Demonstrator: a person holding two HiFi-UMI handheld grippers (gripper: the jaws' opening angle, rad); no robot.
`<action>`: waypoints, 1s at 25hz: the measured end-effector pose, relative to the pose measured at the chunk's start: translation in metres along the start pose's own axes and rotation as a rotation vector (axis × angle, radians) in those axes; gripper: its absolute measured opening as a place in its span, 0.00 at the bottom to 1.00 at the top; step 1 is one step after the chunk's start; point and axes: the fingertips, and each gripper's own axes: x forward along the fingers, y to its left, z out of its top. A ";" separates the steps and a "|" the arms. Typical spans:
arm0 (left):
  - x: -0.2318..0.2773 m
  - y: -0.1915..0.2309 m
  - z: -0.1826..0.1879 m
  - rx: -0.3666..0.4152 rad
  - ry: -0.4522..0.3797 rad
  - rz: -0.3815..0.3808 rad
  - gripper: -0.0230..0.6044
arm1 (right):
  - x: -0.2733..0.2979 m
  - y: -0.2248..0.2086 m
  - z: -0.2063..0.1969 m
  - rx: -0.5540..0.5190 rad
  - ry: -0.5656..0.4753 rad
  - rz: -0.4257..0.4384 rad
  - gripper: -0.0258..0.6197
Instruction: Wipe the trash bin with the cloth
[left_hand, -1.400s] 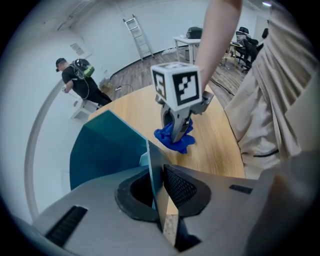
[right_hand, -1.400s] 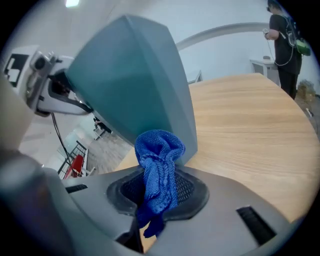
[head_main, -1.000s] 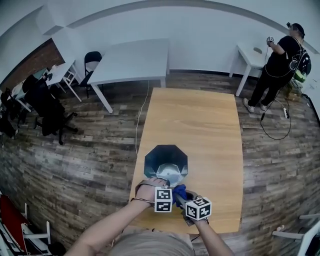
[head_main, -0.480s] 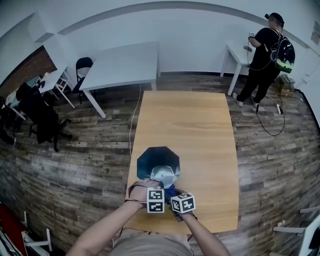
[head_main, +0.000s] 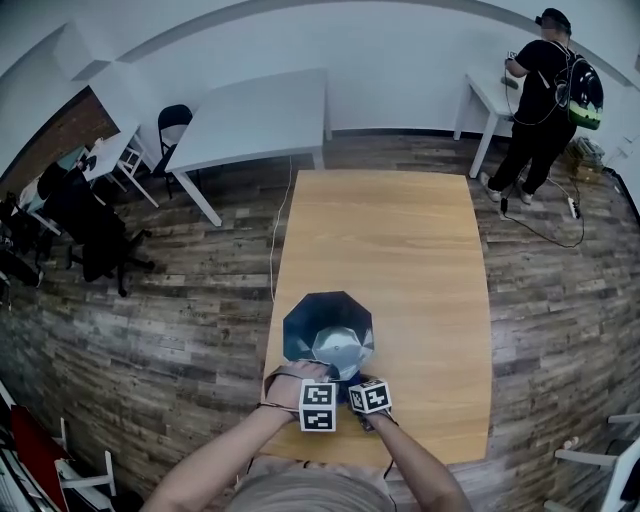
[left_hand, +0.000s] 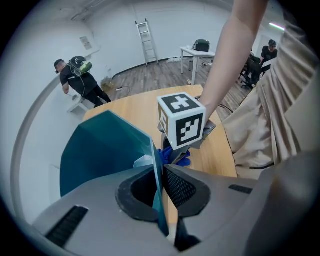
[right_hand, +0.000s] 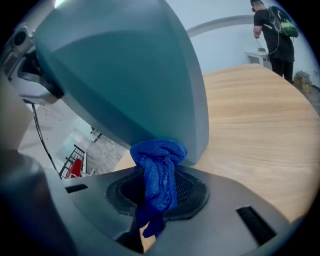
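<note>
At the near end of the wooden table (head_main: 400, 240), the left gripper (left_hand: 161, 187) pinches the thin wall of the teal trash bin (head_main: 328, 335), jaws almost together. That steadies it so the right gripper (right_hand: 157, 195), clamped on the blue cloth (right_hand: 159, 165), can rub the outside; the cloth seems to touch it.

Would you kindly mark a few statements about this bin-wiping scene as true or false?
1. The left gripper is clamped on the trash bin's wall. True.
2. The right gripper holds a blue cloth. True.
3. The trash bin lies on the floor. False: it stands upright on the wooden table.
4. The cloth is inside the bin. False: it is outside, against the outer wall.
5. Nobody else is in the room. False: a person stands by the far wall.
</note>
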 end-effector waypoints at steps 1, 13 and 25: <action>0.000 0.001 0.000 0.003 -0.002 -0.001 0.10 | 0.006 -0.006 -0.002 0.002 0.015 -0.008 0.16; 0.001 0.004 0.000 0.042 -0.026 0.065 0.10 | 0.051 -0.046 -0.029 0.107 0.087 -0.059 0.16; -0.031 0.002 -0.043 0.283 -0.029 0.179 0.38 | -0.052 0.014 0.001 0.019 -0.066 -0.008 0.16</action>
